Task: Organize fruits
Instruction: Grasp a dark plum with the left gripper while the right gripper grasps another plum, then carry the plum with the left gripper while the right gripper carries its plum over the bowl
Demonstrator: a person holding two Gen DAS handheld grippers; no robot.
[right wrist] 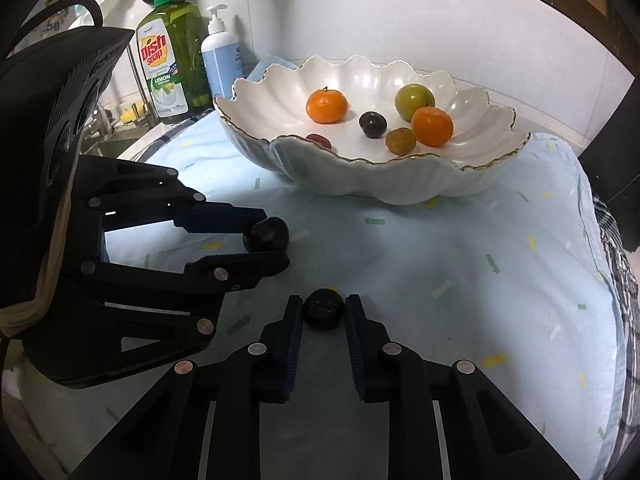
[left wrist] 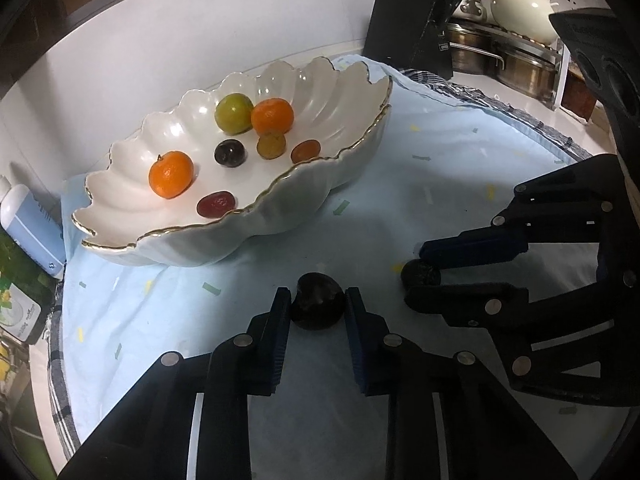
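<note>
A white scalloped bowl point(left wrist: 256, 236) point(right wrist: 400, 184) with a gold rim stands on the pale blue cloth. It holds two oranges point(left wrist: 171, 174) point(left wrist: 272, 116), a green fruit point(left wrist: 234, 113) and several small dark, yellowish and red fruits. In the left wrist view my left gripper point(left wrist: 318, 308) is shut on a dark round fruit point(left wrist: 318, 306) resting on the cloth in front of the bowl. From the right wrist view the same grip shows at the left point(right wrist: 267, 236). My right gripper point(right wrist: 324, 312) is shut on a second dark fruit point(right wrist: 323, 308) on the cloth, also visible at the right of the left wrist view point(left wrist: 420, 275).
The blue cloth point(right wrist: 440, 264) covers a round surface edged by a checked towel. A dish soap bottle point(right wrist: 172, 60) and a white pump bottle point(right wrist: 220, 56) stand behind the bowl by a sink. A black knife block point(left wrist: 412, 20), steel pots point(left wrist: 500, 56) and a cream teapot point(left wrist: 520, 4) are at the back.
</note>
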